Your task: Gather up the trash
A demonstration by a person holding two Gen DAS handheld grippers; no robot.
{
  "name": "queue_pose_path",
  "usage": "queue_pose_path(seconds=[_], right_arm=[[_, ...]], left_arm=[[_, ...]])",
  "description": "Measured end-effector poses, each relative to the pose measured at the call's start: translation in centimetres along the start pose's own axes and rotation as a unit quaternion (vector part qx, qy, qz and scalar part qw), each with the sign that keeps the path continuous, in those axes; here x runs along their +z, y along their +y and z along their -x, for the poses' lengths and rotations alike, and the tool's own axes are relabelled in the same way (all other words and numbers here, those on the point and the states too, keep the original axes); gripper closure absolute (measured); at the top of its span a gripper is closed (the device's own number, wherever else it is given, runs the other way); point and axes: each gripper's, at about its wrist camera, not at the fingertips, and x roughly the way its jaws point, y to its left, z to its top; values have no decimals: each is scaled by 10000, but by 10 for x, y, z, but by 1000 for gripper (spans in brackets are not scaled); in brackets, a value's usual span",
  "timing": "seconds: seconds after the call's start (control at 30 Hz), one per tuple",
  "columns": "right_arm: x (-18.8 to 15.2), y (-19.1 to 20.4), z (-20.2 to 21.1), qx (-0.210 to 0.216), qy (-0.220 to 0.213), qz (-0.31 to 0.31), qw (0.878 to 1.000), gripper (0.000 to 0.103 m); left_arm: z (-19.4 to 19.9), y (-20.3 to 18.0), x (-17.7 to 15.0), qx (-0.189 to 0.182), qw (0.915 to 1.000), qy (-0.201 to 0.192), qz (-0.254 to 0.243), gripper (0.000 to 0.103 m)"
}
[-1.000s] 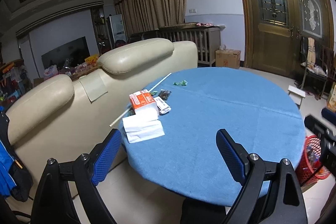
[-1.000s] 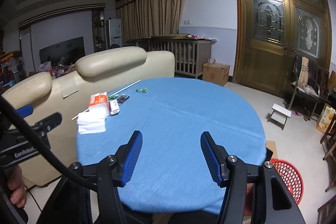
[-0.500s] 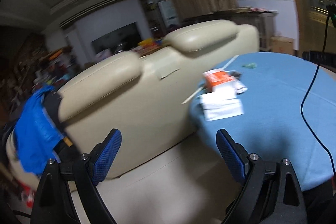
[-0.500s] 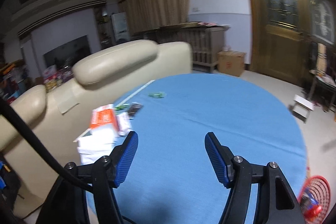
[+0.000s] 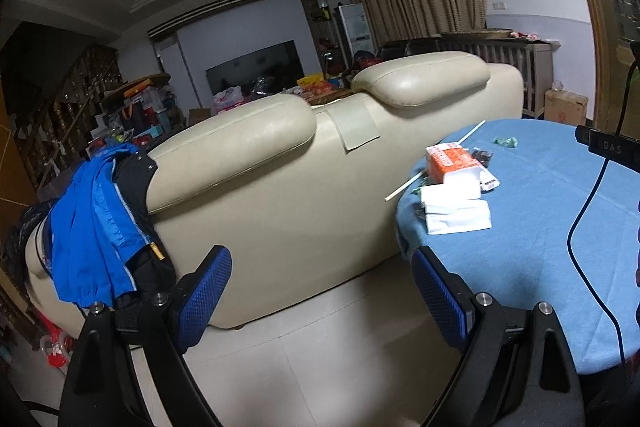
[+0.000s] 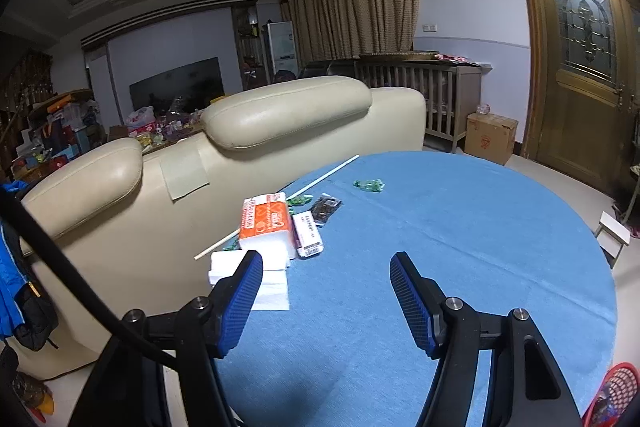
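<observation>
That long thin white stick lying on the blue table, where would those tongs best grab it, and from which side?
Probably at the end of the stick that juts past the edge of the table, toward the sofa. It lies flat on the cloth, so there is little to pinch there, while the overhanging end has free space all round. The right tongs, now open and empty, could close across its width from above.

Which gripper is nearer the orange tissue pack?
Right. The right gripper is over the table, just short of the tissue pack. The left gripper hangs off the table's edge, over the floor by the sofa.
</observation>
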Motion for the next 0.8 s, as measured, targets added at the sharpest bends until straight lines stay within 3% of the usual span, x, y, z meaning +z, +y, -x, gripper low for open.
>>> queue_pose_path(seconds=[0.3, 0.8], right_arm=[[12, -38, 15, -270, -214, -413, 9986, 33], [5, -49, 39, -337, -371, -454, 9977, 33]], left_arm=[[16, -11, 0, -128, 9998, -105, -115, 11], [33, -14, -3, -273, 9992, -259, -105, 11]])
